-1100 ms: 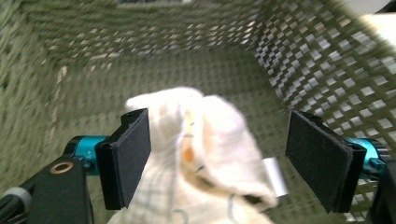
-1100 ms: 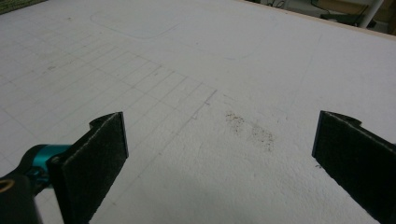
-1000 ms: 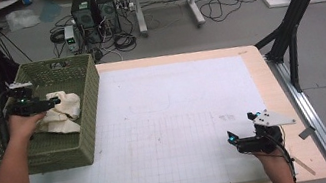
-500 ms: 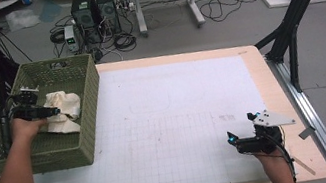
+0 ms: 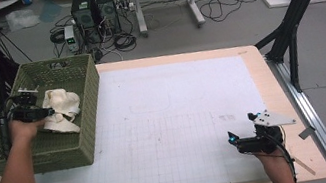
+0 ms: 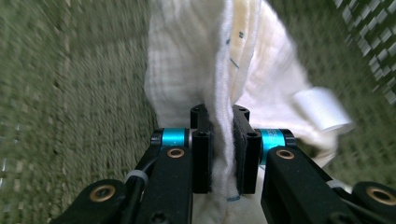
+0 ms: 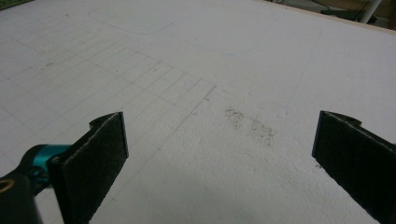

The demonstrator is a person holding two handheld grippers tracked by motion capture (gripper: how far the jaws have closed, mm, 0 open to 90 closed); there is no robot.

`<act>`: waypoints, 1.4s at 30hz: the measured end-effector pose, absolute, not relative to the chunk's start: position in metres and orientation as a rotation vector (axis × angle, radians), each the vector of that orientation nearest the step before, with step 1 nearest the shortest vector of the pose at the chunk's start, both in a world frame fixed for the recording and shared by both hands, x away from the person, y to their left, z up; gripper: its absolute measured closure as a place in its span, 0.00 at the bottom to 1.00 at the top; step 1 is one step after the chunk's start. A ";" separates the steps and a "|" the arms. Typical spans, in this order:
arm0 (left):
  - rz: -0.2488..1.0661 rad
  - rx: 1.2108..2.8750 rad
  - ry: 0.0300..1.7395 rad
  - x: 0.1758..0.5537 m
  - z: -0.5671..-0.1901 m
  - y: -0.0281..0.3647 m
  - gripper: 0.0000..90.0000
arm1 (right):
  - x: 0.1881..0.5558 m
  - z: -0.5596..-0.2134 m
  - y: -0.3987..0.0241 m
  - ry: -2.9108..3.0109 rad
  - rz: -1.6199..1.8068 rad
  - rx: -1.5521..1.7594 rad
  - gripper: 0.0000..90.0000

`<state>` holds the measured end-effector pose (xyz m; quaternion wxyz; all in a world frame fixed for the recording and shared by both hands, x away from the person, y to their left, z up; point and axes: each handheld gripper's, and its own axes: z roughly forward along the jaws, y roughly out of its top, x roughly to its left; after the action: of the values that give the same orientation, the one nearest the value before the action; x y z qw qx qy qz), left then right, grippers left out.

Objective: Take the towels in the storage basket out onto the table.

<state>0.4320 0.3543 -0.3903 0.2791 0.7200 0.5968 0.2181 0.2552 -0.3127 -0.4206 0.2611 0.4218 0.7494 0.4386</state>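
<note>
1. Since the earlier frame: L hand has shifted only a little inside the basket; its jaws have just been closing, w/ cloth between them. R hand unchanged.
2. High view: left gripper [image 5: 27, 109] sits inside the green basket [image 5: 85, 135] at the table's left edge, tips at the white cloth [image 5: 63, 105], which lies crumpled on the basket floor, towards its right wall. Right gripper [image 5: 251, 143] rests near-right on the white mat [image 5: 176, 119], well apart from the basket.
3. Left gripper view: jaws nearly together, pads pinching a raised fold of cloth [image 6: 223, 84]. Cloth looks soft, cream-white, faint checks, small white label at its right.
4. Right gripper view: jaws wide apart, holding nothing, bare mat [image 7: 210, 70] beneath.
5. Progress, as I judge it: grasp made; lifting cloth out and laying it on the mat is left.
</note>
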 end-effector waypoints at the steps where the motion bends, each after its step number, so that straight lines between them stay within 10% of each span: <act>1: 0.595 1.873 1.583 0.428 -0.384 0.357 0.89 | 0.255 -0.420 -0.312 2.029 1.188 1.145 0.03; 42: 0.716 1.418 1.083 0.320 -0.245 0.340 0.89 | 0.256 -0.415 -0.302 2.032 1.223 1.116 0.03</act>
<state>0.3197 0.3397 -0.2453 0.5725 0.6048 0.4619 0.3052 0.2562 -0.3022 -0.4153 0.2574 0.4113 0.7492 0.4509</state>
